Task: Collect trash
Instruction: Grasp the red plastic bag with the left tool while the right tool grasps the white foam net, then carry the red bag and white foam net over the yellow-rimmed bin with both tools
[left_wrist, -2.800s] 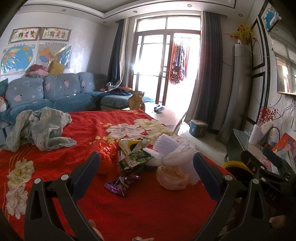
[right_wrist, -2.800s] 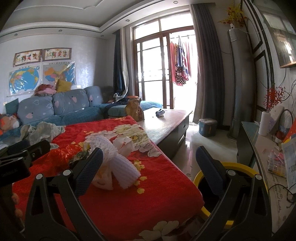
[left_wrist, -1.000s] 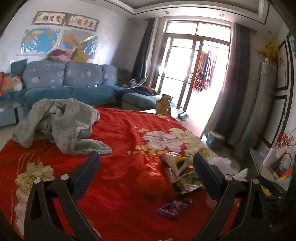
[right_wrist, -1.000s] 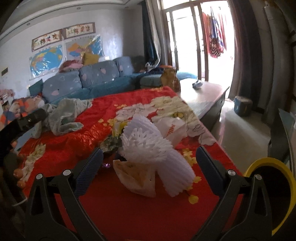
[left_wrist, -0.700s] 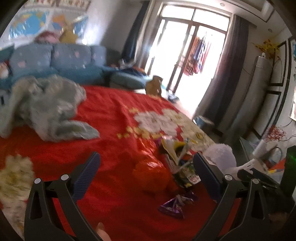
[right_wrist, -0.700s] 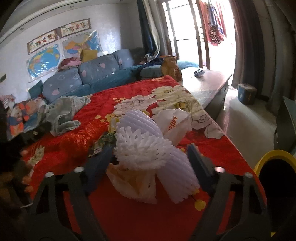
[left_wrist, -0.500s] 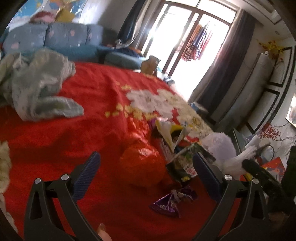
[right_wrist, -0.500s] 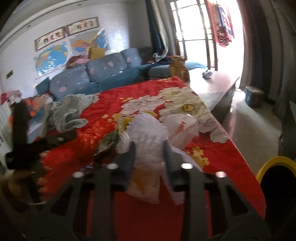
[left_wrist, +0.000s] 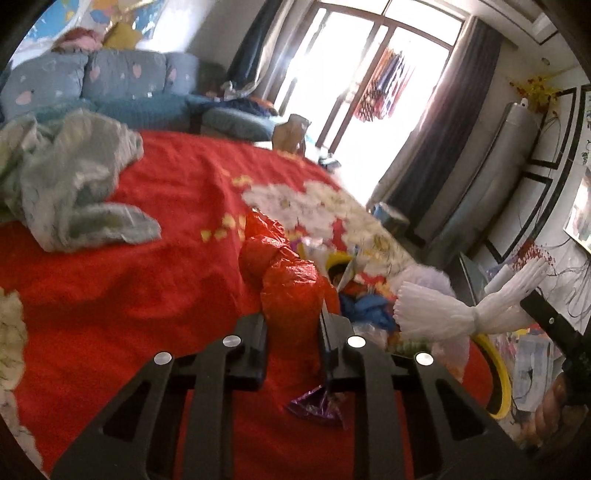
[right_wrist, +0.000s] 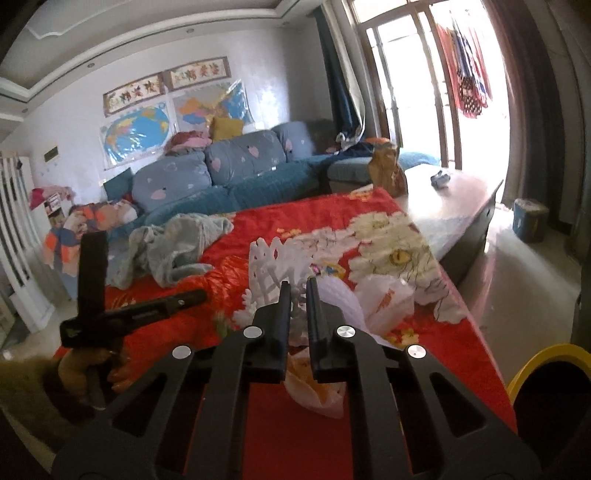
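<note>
Two grabs at once: we're bagging trash w/ both hands.
Left gripper (left_wrist: 291, 325) closing on red plastic bag (left_wrist: 288, 291); right gripper (right_wrist: 297, 299) pinches white foam fruit net (right_wrist: 266, 273) for yellow bin (right_wrist: 546, 365).

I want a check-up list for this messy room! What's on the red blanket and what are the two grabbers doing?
Surface: red flowered blanket.
Job's things: crumpled red plastic bag, white foam fruit net, purple snack wrapper, white plastic bag, yellow-rimmed bin.
Clutter: grey-green crumpled cloth.
Grippers: left gripper closing on the red bag; right gripper shut on the foam net.
Cables: thin wires by the wall.
Surroundings: blue sofa, wall maps.
</note>
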